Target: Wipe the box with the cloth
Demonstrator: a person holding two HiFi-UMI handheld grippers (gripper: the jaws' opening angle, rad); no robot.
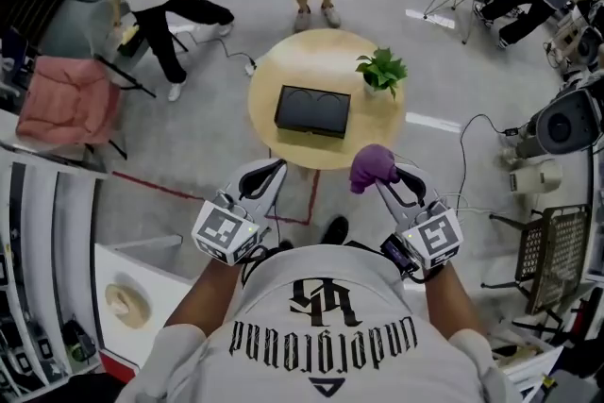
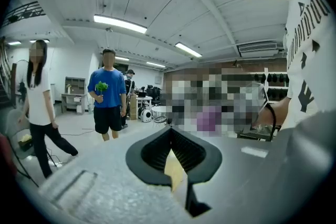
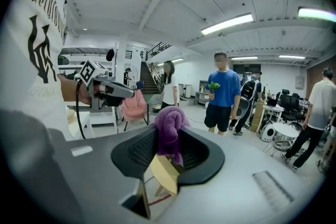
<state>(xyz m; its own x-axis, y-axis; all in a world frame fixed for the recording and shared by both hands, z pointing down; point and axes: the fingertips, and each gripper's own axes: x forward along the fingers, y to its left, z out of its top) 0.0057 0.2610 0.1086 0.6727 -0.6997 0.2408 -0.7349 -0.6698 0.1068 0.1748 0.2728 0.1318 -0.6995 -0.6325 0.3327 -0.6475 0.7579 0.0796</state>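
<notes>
Holding purple cloth (image 1: 373, 167) pinched in right tongs (image 1: 380, 176), with left tongs (image 1: 267, 173) pressed together on nothing. Short of black box (image 1: 312, 110), centred on round surface (image 1: 283, 71). Could shove unbraced box into plant (image 1: 381, 71) just beside; might drop cloth, seemingly thinly gripped.

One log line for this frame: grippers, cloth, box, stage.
left gripper: shut, empty | right gripper: shut on purple cloth | black box: on round table, beside plant, untouched | stage: wiping not yet begun
</notes>
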